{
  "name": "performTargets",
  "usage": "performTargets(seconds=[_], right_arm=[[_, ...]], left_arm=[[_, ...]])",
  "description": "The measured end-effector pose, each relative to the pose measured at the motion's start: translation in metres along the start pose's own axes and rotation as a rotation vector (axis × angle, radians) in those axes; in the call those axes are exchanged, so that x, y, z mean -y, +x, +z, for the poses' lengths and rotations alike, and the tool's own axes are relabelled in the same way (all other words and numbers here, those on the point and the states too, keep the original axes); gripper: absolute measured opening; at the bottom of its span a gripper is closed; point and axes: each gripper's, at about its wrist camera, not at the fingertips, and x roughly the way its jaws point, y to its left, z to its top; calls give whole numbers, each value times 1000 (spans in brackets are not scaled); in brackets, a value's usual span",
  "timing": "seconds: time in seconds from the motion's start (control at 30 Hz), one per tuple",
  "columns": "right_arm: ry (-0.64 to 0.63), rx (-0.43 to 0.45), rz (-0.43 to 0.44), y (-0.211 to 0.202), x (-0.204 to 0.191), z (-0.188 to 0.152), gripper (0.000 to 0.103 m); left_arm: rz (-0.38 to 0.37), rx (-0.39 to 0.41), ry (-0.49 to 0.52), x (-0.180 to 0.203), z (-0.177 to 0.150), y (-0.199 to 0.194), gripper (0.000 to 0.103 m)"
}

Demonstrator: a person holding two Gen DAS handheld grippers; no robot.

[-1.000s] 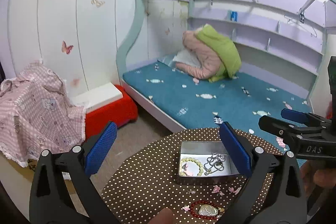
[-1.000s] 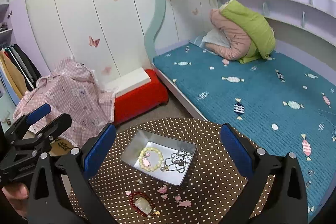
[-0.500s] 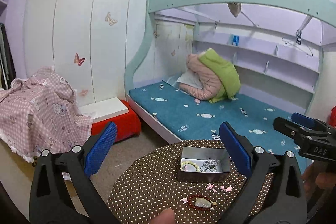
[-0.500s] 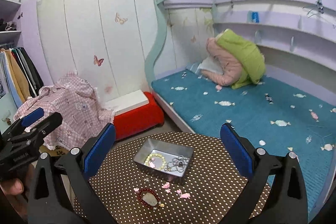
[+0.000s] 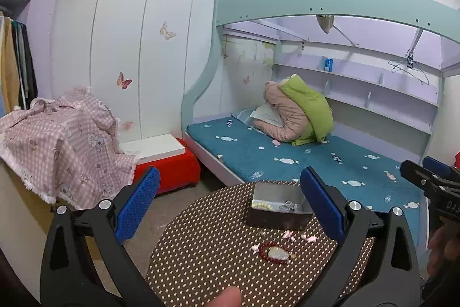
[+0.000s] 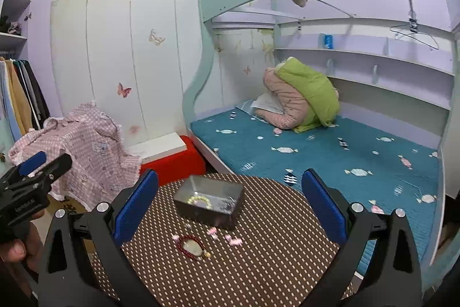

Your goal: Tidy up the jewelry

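A metal tin (image 5: 277, 216) (image 6: 208, 210) stands on a round brown polka-dot table (image 5: 207, 255) (image 6: 258, 272). In it lie a pale bead bracelet (image 6: 198, 200) and a silver chain (image 5: 289, 206). In front of the tin lie a red bead bracelet with a pale stone (image 5: 274, 252) (image 6: 192, 246) and small pink pieces (image 5: 299, 235) (image 6: 233, 240). My left gripper (image 5: 230, 206) is open and empty, held above and back from the table. My right gripper (image 6: 230, 206) is open and empty, likewise raised. Each gripper shows at the edge of the other's view.
A bunk bed with a teal mattress (image 5: 316, 160) is behind the table, with rolled bedding (image 5: 299, 114) on it. A red box with a white lid (image 5: 164, 160) and a pink checked cloth (image 5: 60, 143) are at the left. Clothes (image 6: 20, 94) hang at the far left.
Both grippers have lifted up and pulled back from the table; the tin and jewelry now look smaller and farther away. Both stay open and empty.
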Motion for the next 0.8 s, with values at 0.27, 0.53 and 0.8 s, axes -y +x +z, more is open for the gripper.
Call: performTargets(seconds=[0.27,0.53,0.8], right_arm=[[21,-87,-32,1,8,-41,96],[26,-133,-22,8,1,-55,96],[-15,-181,-27,20,-7,-63,96]], left_arm=[[3,-97,-50,-11,-51,-4,98],[18,-177,-50,-18,-80,4,98],[17,-203,-24,-15,-85,24,98]])
